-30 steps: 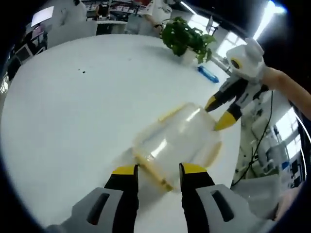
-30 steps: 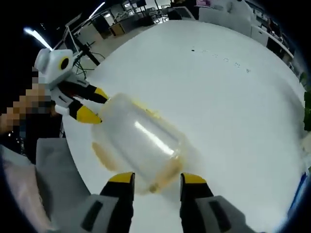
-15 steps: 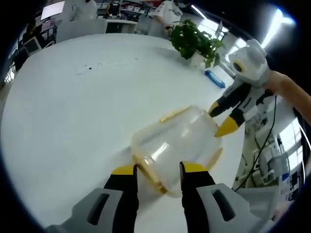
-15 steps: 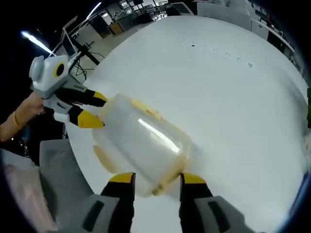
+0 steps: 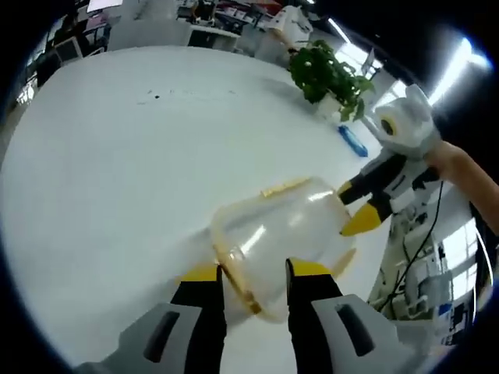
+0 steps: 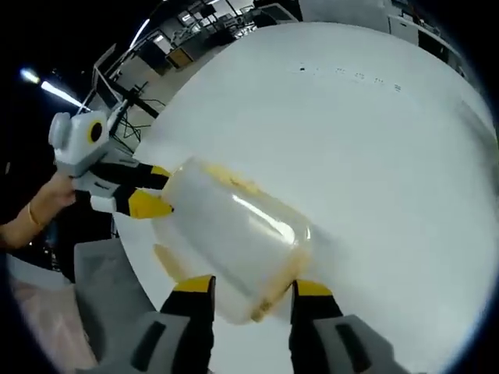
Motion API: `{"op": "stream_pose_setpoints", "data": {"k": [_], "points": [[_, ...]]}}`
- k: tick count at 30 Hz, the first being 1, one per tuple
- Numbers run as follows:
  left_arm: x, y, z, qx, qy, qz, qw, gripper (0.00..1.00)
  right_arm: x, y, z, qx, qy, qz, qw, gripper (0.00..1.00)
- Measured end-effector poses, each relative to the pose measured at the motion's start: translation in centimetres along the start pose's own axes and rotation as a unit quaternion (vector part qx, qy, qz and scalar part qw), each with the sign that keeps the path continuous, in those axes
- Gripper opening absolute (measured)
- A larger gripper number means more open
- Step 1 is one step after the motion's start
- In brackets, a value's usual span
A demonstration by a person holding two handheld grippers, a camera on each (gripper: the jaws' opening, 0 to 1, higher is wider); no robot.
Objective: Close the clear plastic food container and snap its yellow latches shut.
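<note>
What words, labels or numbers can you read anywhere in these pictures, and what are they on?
None can be read.
Small dark marks on the white table: too small and blurred to read.
The clear container and the blue object beside the plant: no legible print.

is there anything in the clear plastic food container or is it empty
Empty, as far as shows: the white table reads straight through the clear plastic food container walls, with no contents in either view.

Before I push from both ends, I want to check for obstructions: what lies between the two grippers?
The clear container with yellow latches lies between the left gripper and the right gripper, as the left gripper view shows; nothing else sits there.
</note>
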State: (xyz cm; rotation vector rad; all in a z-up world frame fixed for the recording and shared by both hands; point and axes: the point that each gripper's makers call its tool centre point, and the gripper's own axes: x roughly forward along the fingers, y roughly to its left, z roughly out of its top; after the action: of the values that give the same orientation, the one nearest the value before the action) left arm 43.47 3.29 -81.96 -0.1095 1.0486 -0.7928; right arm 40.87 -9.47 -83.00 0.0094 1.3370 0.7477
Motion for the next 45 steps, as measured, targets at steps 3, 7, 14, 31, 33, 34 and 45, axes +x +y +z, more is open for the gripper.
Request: {"op": "stream_pose_setpoints", "data": {"k": [3, 7, 14, 31, 33, 34, 45], "points": [[0.3, -0.1, 0.0, 0.009, -0.004, 0.004, 0.9999, 0.27, 0.1, -0.3, -0.1, 0.001, -0.014, 0.015, 0.9998, 0.37], [0.3, -0.3, 0.1, 0.017, -0.017, 0.004, 0.9997, 0.28, 0.0, -0.1, -0.1, -0.003, -0.034, 0.013, 0.9993, 0.38], [0.4, -0.5, 0.2, 0.039, -0.021, 0.015, 0.9989, 0.29, 0.0, 0.1, 0.2, -0.002, -0.029, 0.007, 0.9995, 0.39], [0.3, -0.8, 1.1, 0.141, -0.048, 0.043, 0.988, 0.33, -0.4, 0.6, -0.3, -0.026, -0.022, -0.038, 0.9987, 0.46], [0.3, -0.7, 1.1, 0.136, -0.052, 0.038, 0.9887, 0.33, -0.5, 0.5, -0.2, -0.043, -0.021, -0.05, 0.9976, 0.47], [0.3, -0.7, 1.1, 0.134, -0.052, 0.038, 0.9889, 0.34, -0.6, 0.4, -0.1, -0.05, -0.022, -0.056, 0.997, 0.47], [-1.4, -2.0, 2.6, 0.221, -0.073, 0.044, 0.9714, 0.33, -3.8, 1.4, 3.1, -0.167, -0.068, -0.077, 0.9806, 0.44]]}}
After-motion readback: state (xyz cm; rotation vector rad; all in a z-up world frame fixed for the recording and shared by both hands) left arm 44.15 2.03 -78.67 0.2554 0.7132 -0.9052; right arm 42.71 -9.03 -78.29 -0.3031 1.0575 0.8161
